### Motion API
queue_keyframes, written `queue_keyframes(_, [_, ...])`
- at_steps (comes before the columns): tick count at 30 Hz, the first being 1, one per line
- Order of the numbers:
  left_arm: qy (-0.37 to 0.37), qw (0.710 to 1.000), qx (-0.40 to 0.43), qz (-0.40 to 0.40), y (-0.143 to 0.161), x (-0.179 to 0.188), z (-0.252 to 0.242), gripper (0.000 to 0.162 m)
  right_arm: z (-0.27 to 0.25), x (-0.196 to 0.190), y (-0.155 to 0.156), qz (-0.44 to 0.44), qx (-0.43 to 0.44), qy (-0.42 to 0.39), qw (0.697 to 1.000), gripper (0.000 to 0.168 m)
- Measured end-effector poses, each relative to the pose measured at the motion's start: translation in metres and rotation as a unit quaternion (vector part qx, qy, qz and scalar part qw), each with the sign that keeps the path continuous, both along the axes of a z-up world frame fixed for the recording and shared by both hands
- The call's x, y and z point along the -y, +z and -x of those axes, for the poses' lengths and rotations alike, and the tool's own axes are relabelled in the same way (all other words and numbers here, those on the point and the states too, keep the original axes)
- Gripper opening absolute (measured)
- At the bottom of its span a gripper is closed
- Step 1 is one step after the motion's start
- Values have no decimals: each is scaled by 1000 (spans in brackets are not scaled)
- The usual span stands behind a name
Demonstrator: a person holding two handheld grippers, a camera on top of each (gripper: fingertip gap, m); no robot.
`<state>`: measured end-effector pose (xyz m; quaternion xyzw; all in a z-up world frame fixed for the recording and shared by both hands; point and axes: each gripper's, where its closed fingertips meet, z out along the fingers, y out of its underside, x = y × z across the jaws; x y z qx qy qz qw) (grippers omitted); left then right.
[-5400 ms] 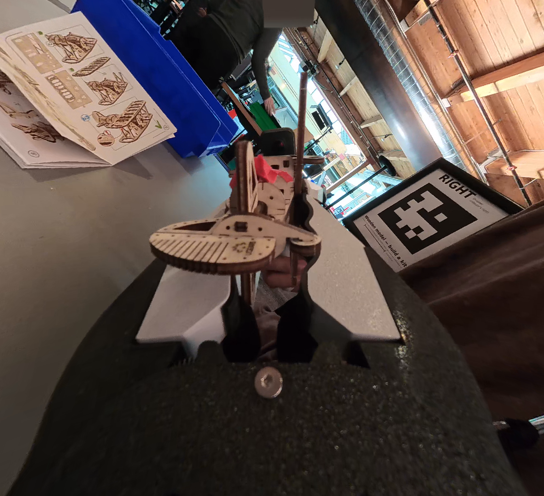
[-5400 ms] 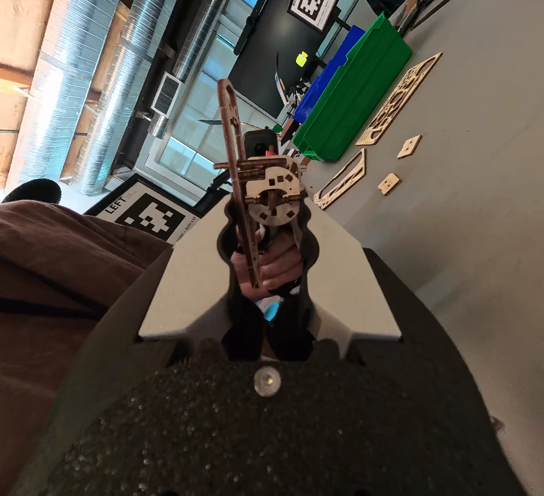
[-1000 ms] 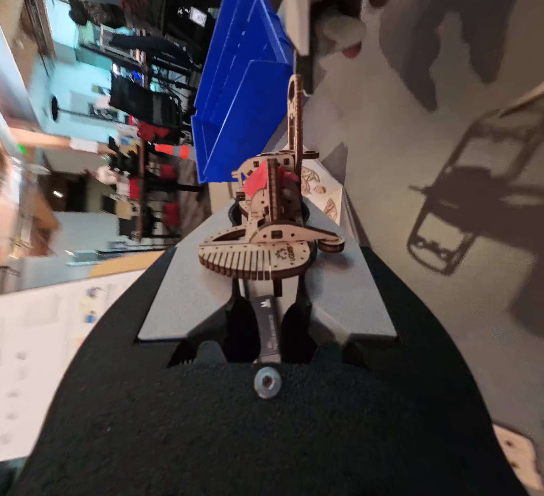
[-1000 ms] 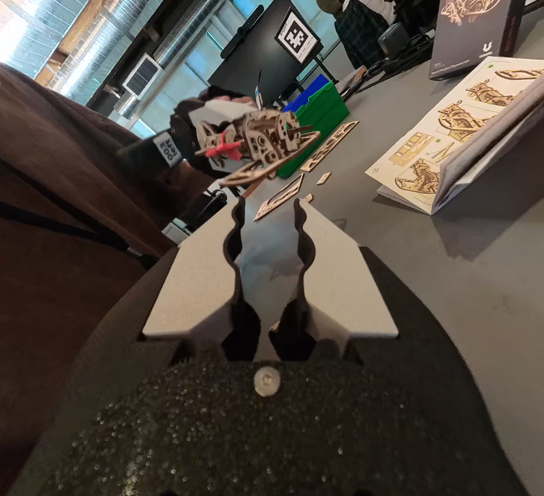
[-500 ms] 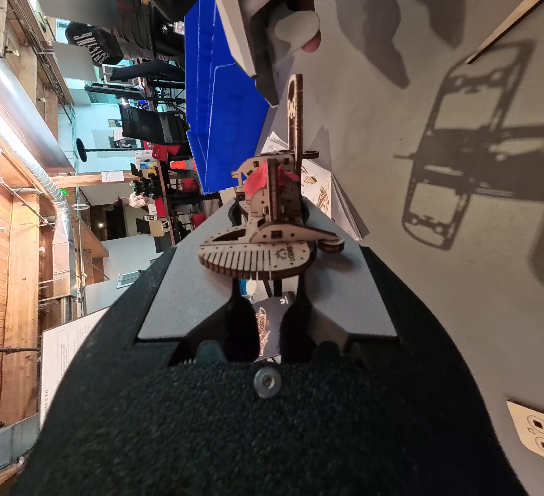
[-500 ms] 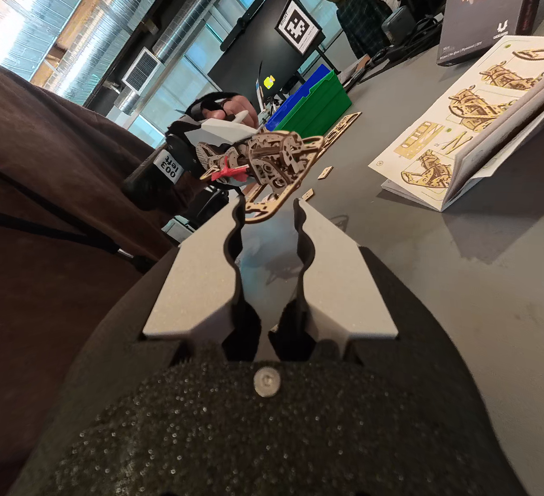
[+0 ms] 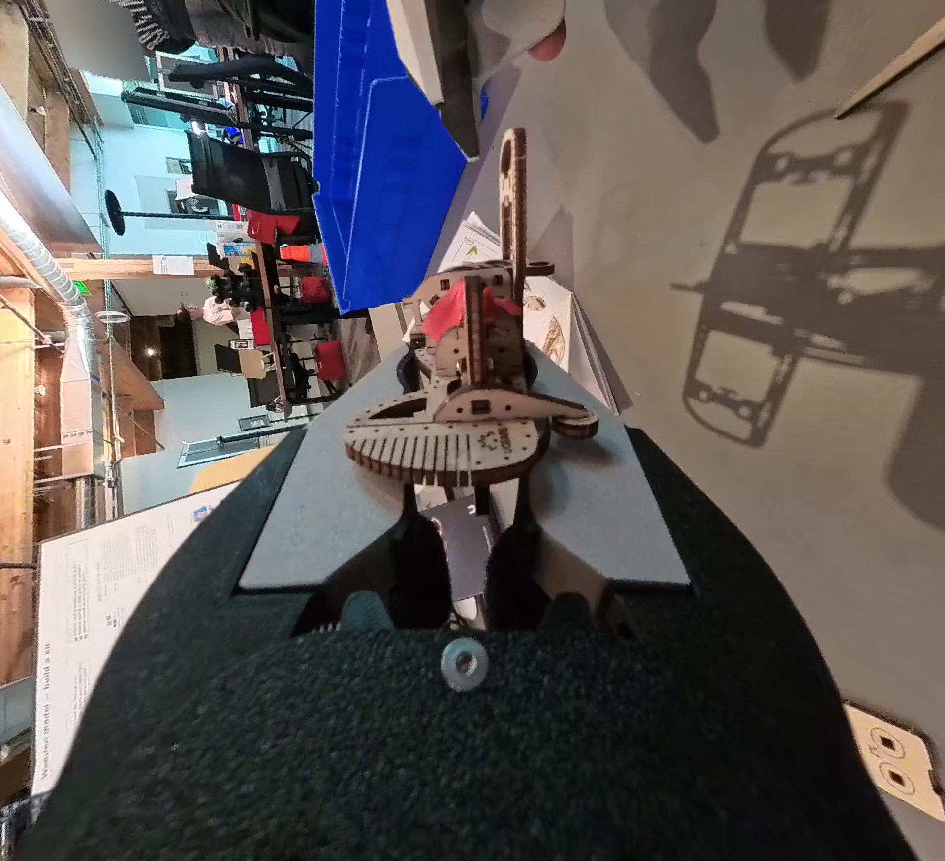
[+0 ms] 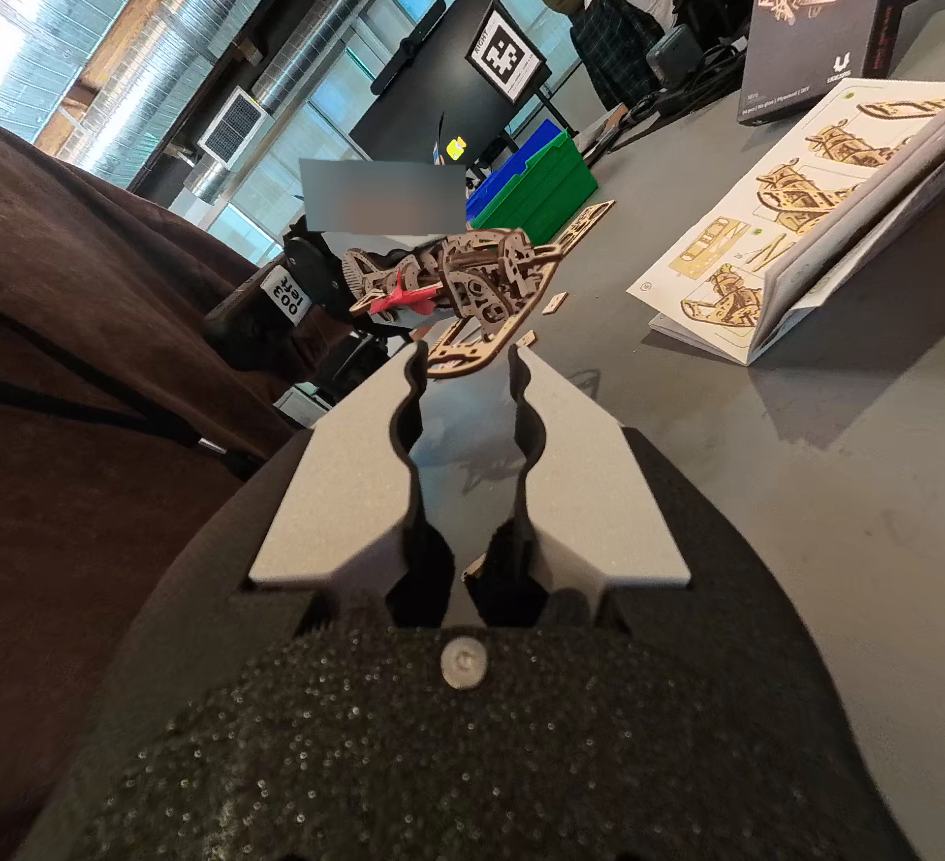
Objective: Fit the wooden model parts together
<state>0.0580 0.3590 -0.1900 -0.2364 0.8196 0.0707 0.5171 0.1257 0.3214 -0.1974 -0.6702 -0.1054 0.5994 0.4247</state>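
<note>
A: Gripping is seen at the left gripper (image 7: 463, 376): its fingers are clamped on the model (image 7: 460, 407), which is held above the table (image 7: 665, 233).

B: Noted. The right gripper (image 8: 466, 361) is held apart, empty, just beside the model's wing frame (image 8: 480, 340). A booklet (image 8: 797, 243) is seen beyond the model.

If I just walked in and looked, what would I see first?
First you'd spot the pale laser-cut wooden plane model with a red scrap on it, clamped in the left gripper above the grey table, where it throws a dark shadow. The right gripper is open right in front of its looped wooden frame. Behind stand a bright blue plastic bin and an open instruction booklet.
</note>
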Motion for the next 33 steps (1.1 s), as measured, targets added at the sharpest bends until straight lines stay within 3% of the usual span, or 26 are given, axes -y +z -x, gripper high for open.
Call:
queue_keyframes(16, [18, 1000, 15, 16, 3, -3, -2, 35, -1, 0, -1, 9, -6, 0, 1000, 30])
queue_keyframes(19, [81, 991, 60, 92, 12, -21, -1, 34, -2, -1, -1, 10, -7, -1, 1000, 30])
queue_keyframes(22, [177, 949, 134, 225, 26, -46, 4, 35, -3, -1, -2, 13, -7, -2, 1000, 30])
queue_keyframes(24, [236, 887, 189, 348, 32, -59, 8, 34, -4, -1, -2, 14, -9, -3, 1000, 30])
queue_keyframes(26, [279, 795, 241, 481, 34, -69, 13, 34, -4, -1, -1, 15, -12, -3, 1000, 30])
queue_keyframes(29, [315, 605, 293, 670, 24, -79, 18, 34, -4, -1, -2, 17, -15, -1, 1000, 30])
queue_keyframes(33, [326, 348, 309, 823, -1, -79, 22, 34, -2, 0, -1, 19, -18, 3, 1000, 30])
